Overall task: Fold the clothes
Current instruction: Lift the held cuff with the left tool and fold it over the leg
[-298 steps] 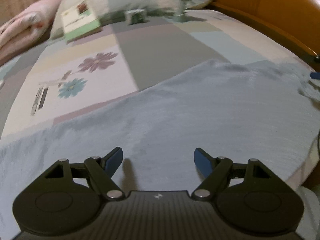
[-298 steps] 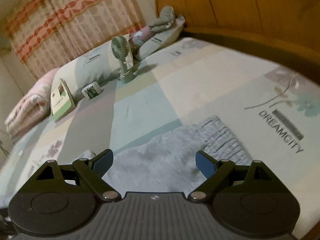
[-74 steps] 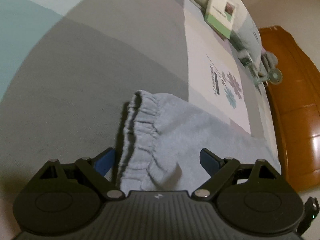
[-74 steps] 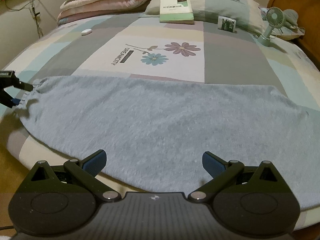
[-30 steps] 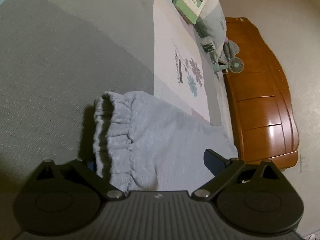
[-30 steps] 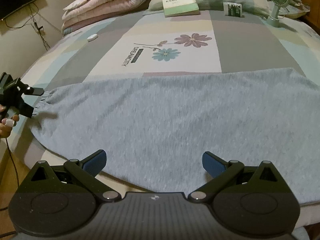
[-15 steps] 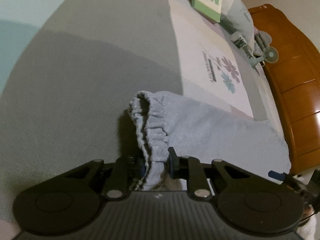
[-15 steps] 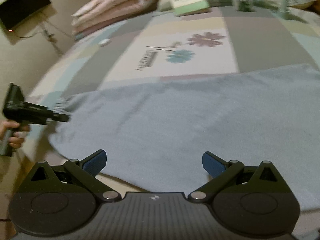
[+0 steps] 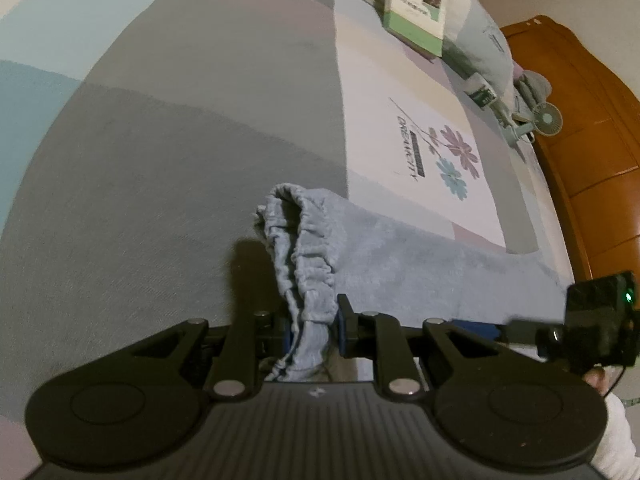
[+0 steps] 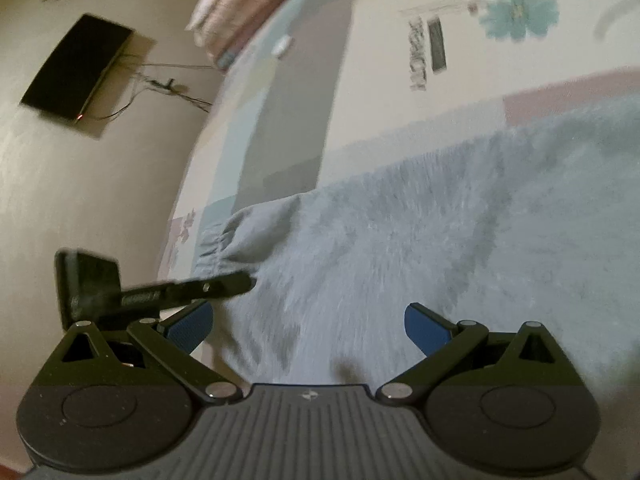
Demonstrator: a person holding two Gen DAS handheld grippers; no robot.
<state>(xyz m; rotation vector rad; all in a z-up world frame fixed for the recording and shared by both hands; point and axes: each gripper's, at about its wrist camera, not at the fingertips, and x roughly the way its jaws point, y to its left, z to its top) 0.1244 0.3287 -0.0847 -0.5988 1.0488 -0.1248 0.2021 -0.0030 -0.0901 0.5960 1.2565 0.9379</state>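
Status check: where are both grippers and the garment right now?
Left gripper shut on the light blue garment's gathered cuff. Right gripper open above the garment, fingers gripping nothing. Rest of garment flat on bedspread. Nothing in the way.

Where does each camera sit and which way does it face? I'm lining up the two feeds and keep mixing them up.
Left wrist view: on the left hand-held gripper, looking down along the bed; its fingers pinch the gathered cuff of the light blue fleece garment; a hand's edge shows low right.
Right wrist view: on the right hand-held gripper, open, angled down across that garment toward the wall.
Shared: the garment, the patchwork flower-print bedsheet, and each view catches the other gripper.
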